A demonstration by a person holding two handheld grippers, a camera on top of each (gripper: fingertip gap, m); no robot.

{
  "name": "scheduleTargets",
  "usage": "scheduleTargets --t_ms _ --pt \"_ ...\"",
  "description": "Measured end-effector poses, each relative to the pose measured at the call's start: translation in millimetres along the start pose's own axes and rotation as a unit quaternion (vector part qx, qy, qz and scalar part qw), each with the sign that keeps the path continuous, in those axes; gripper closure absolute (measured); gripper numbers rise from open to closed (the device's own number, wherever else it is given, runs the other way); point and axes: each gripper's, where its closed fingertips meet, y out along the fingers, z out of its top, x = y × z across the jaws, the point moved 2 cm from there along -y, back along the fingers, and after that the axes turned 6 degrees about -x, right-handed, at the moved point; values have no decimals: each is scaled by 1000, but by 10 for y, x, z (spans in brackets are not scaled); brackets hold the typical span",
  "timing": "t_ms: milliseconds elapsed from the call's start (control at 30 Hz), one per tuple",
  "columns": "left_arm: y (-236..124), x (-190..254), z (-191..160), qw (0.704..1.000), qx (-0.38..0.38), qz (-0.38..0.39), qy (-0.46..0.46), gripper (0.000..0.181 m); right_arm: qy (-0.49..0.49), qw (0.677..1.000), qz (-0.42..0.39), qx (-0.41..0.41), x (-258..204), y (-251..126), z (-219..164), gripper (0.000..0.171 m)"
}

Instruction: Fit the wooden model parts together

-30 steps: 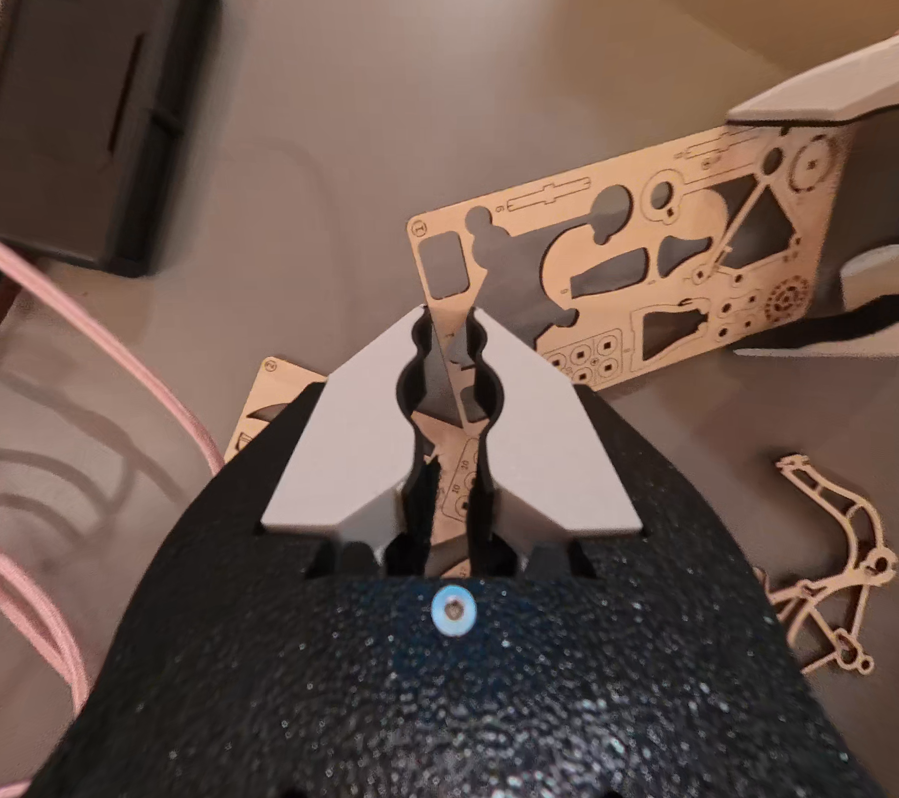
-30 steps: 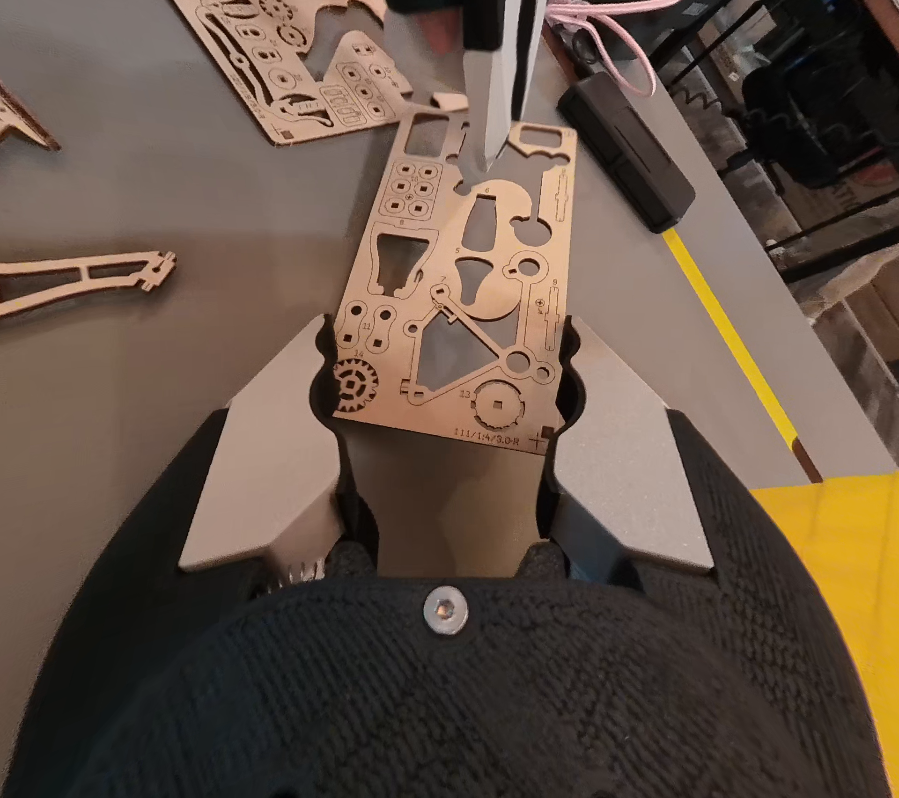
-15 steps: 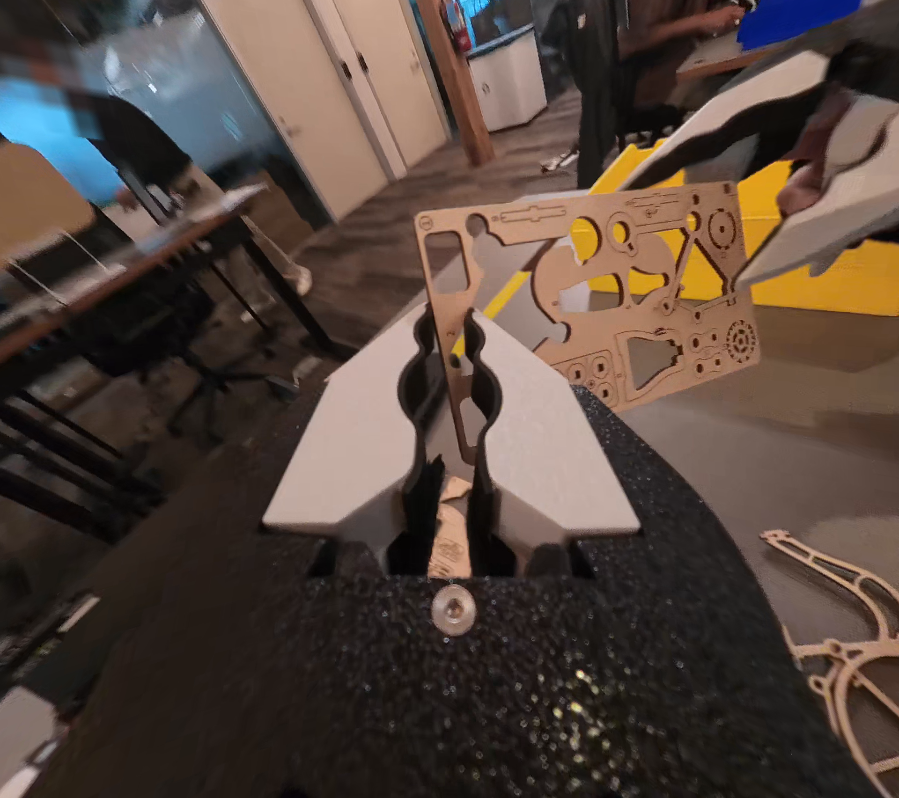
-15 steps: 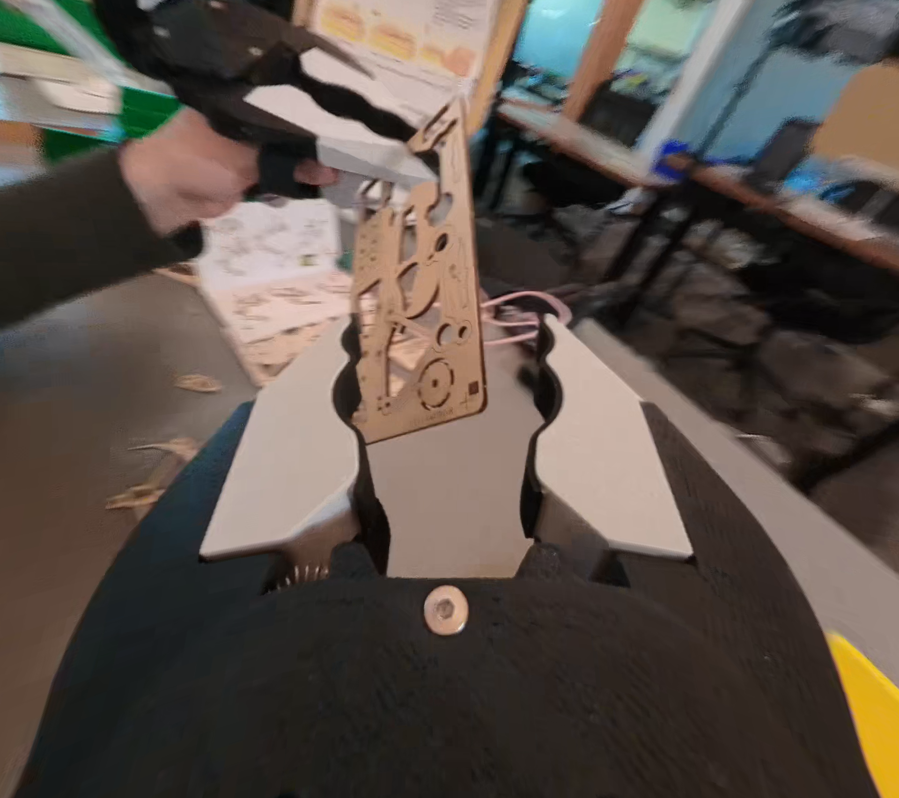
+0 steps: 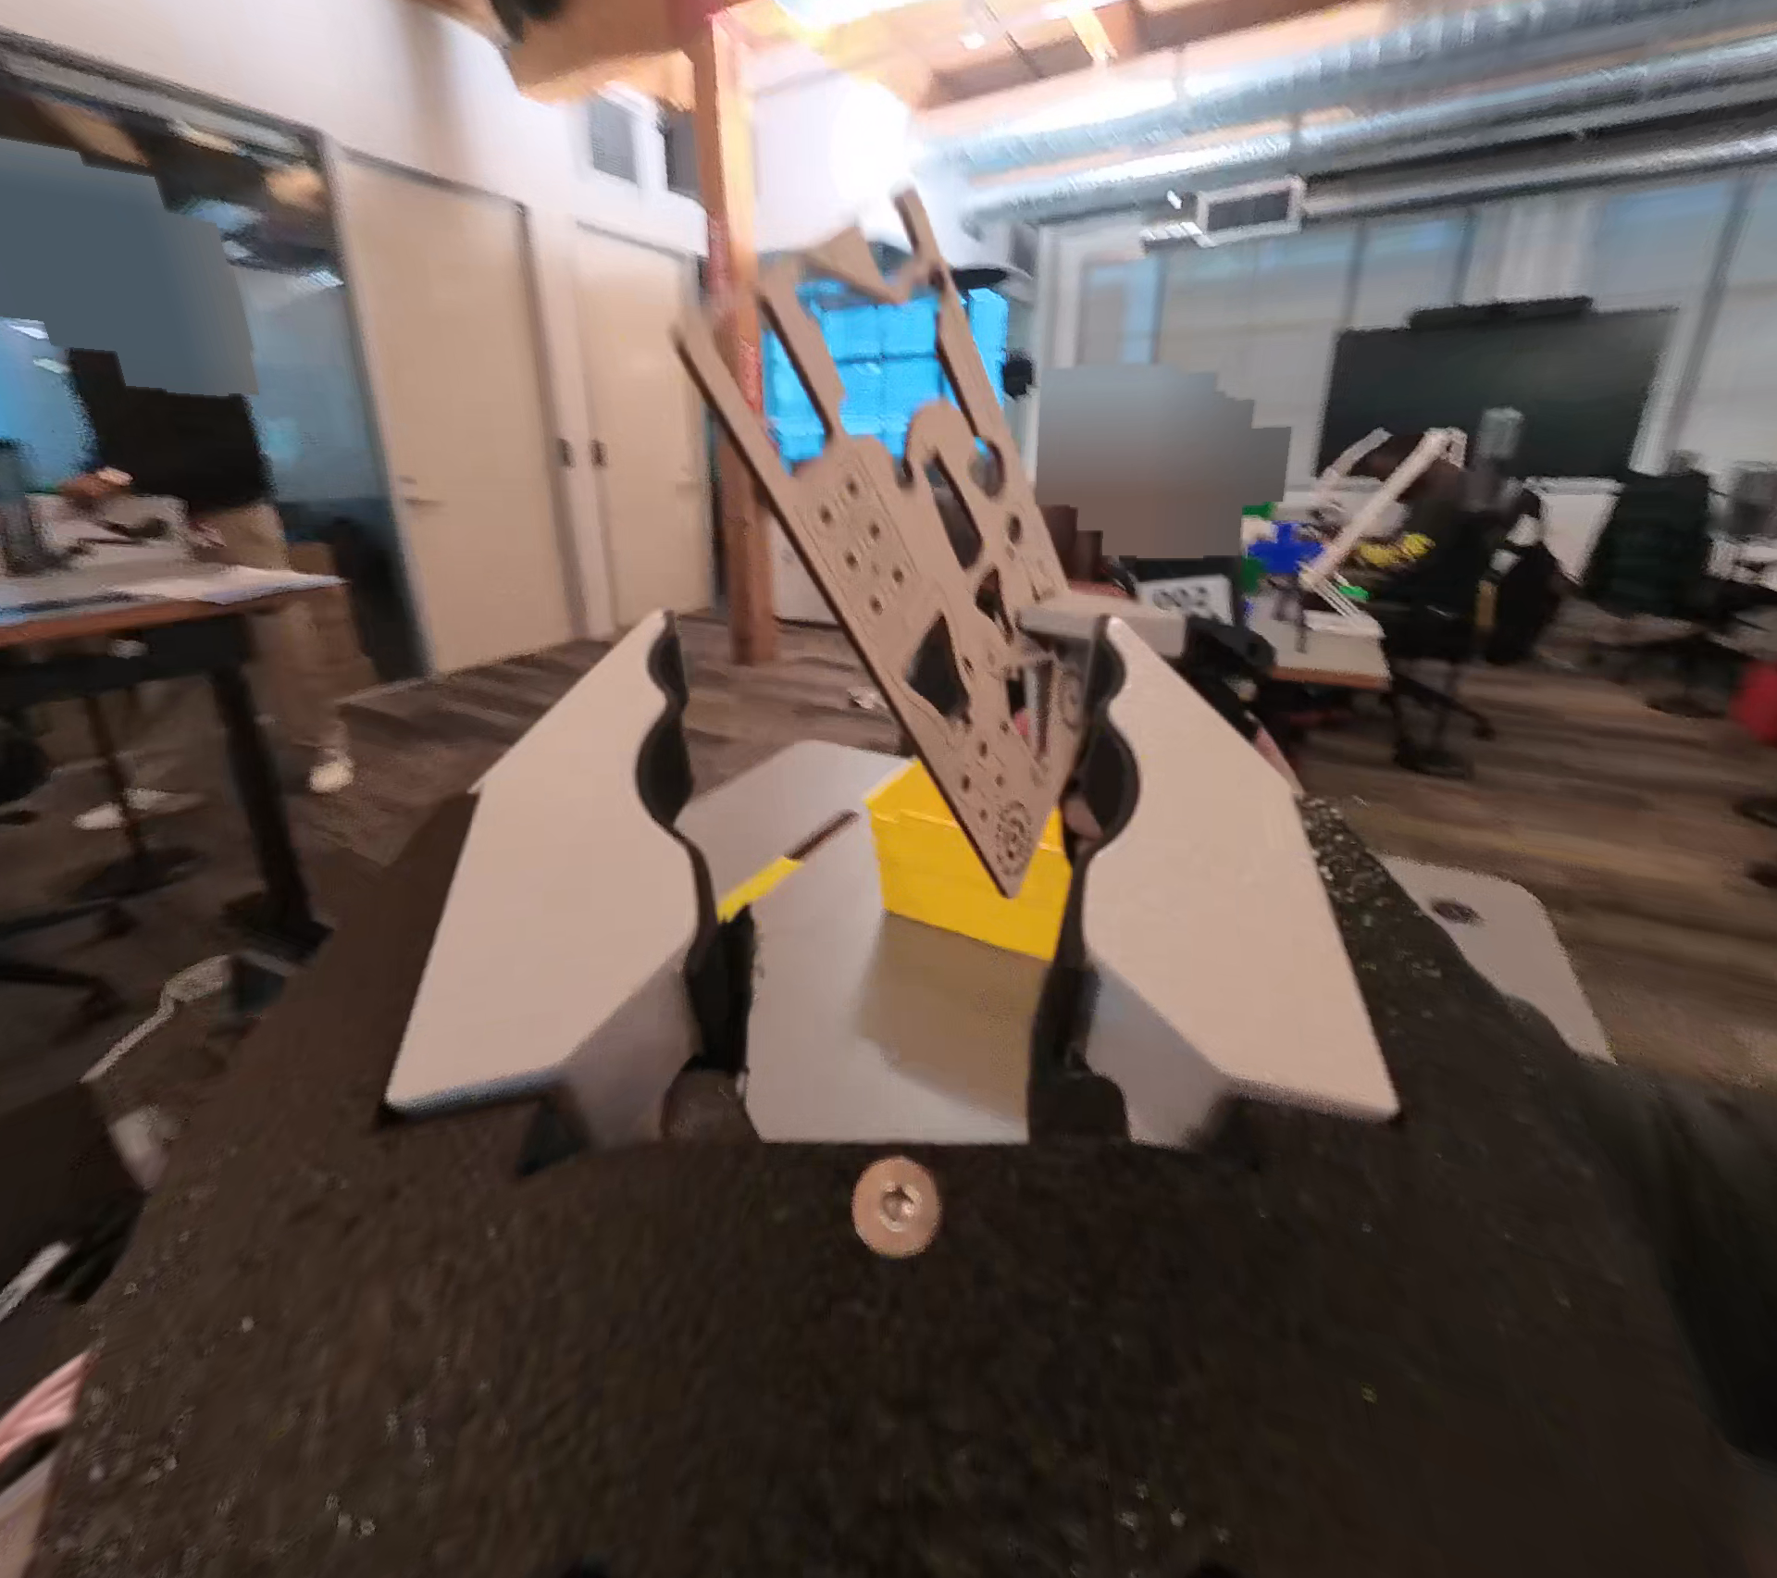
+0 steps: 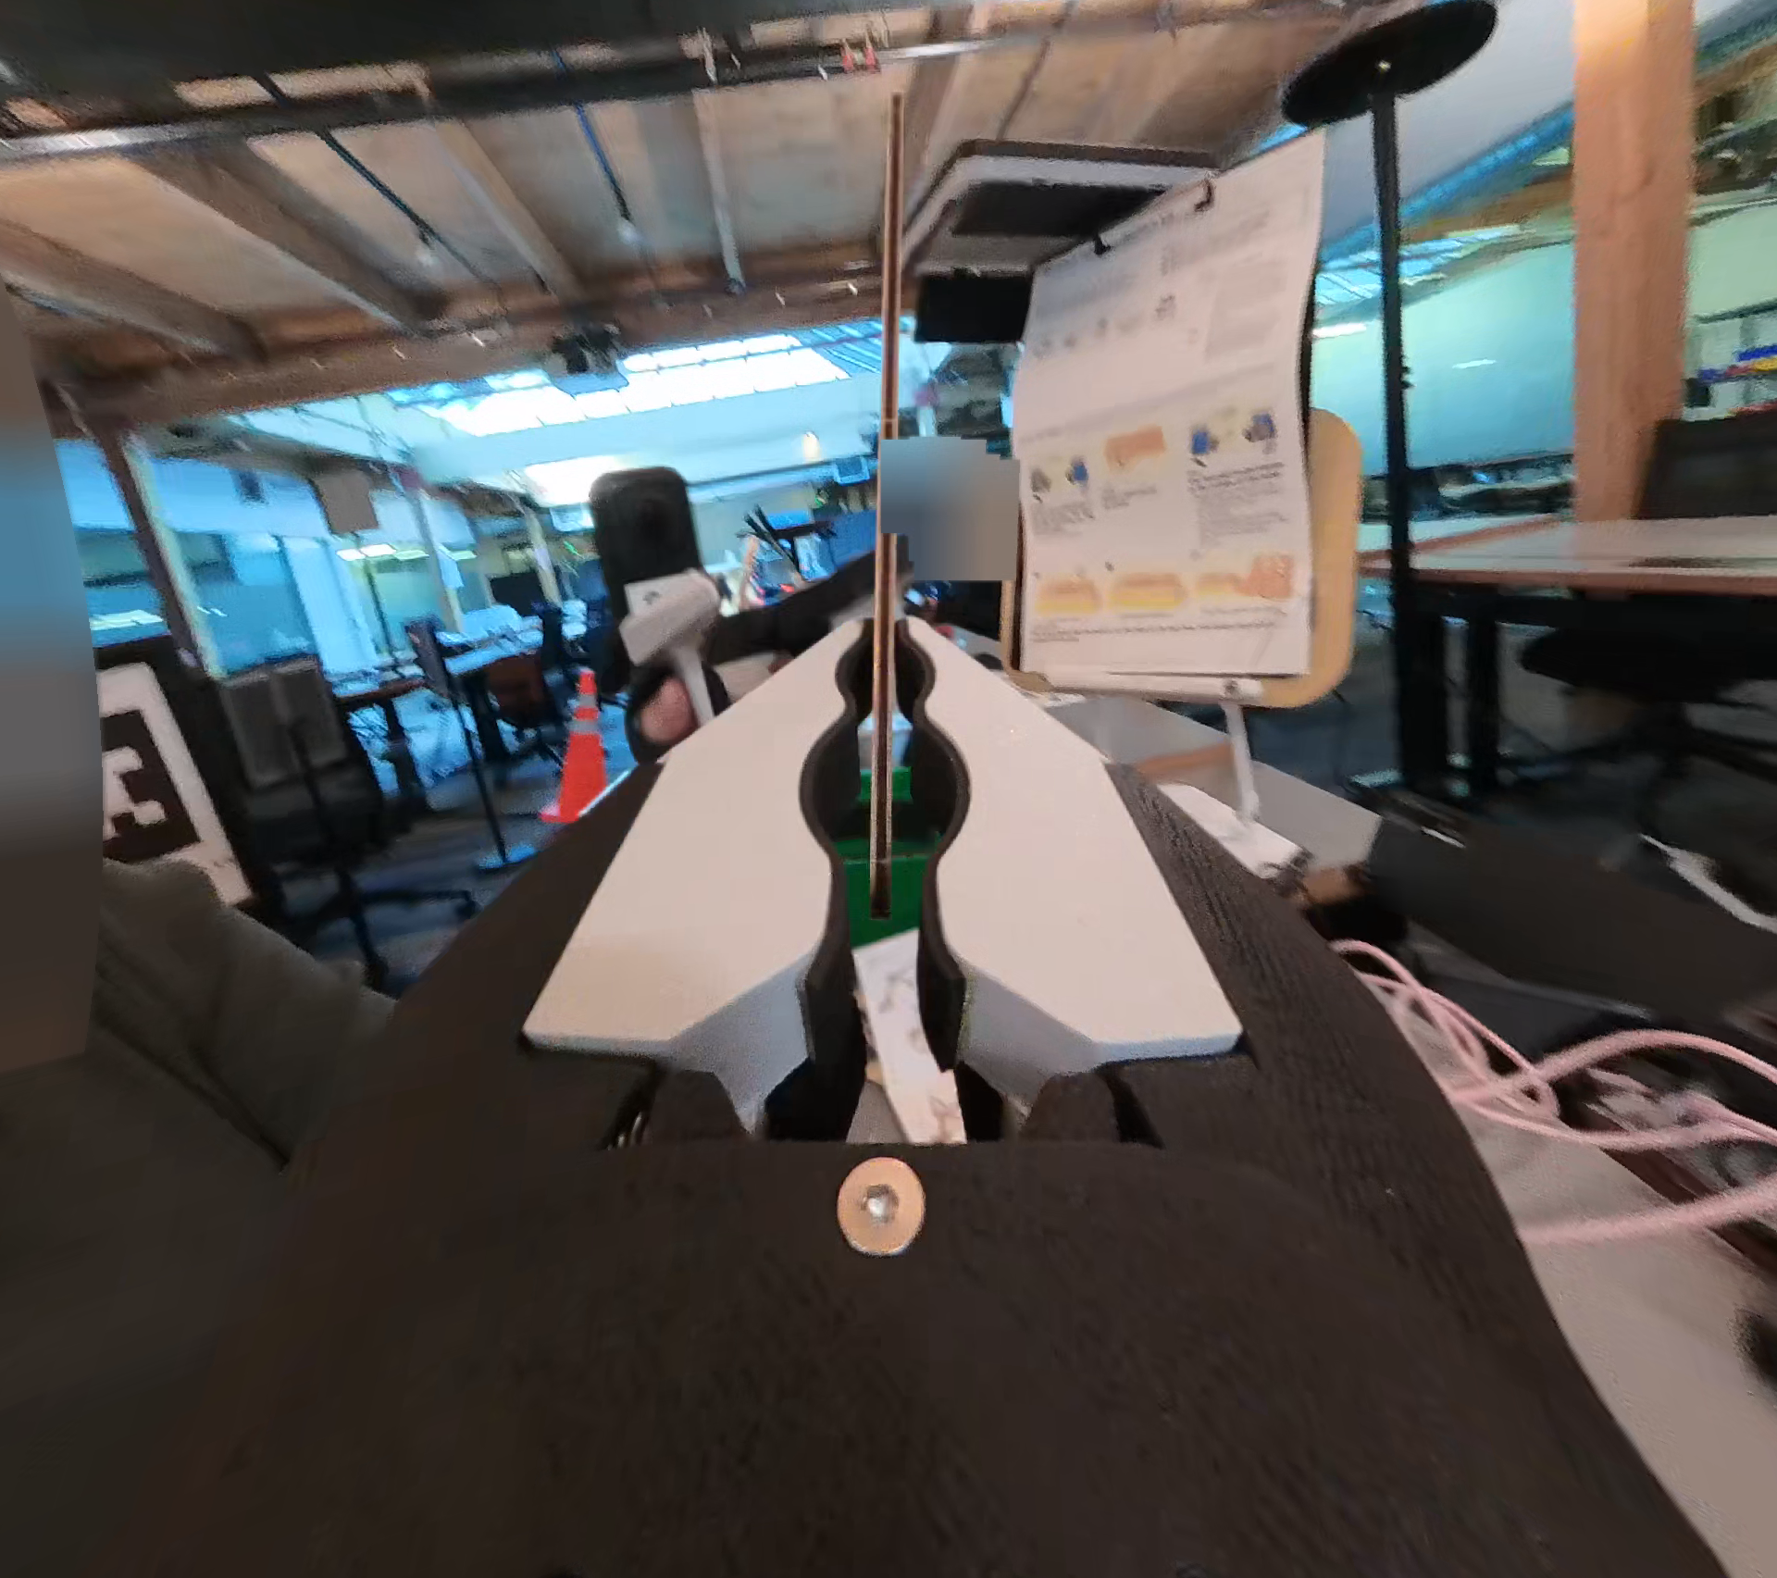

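We see thin matt plywood sheet, laser-cut, dark burnt edge. Left gripper fingers: smooth matt grey plastic; body rough, speckled black. Bright metal screw. Right gripper body ribbed black plastic. Glossy yellow block.

The right claw, at frame centre, has its jaws pinched on a thin wooden sheet seen edge-on, standing upright toward the ceiling. Behind it, left of centre, a hand holds the left claw. Pink cables lie on the grey table at lower right. An illustrated page stands upright, right of centre.
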Motion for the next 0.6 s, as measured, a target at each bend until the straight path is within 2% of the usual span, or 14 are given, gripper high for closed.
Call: scheduleTargets --t_ms 67,200,233,333,433,600 --pt "112 131 -110 999 -25 -45 -5 114 16 999 24 20 -72 52 14 170" --pt "200 383 -220 988 -37 -151 -24 170 29 997 63 42 -205 97 55 171" --pt "201 406 -230 985 -35 -167 -28 177 27 996 69 45 -232 97 65 171" --pt "184 405 -211 978 -22 -198 -69 181 -7 998 51 37 -255 114 65 168" --pt "153 359 -144 976 8 -200 -87 181 -46 999 22 -6 -255 166 -16 156" --pt "109 351 -108 973 14 -210 -91 181 -38 999 27 4 -254 189 -9 167"
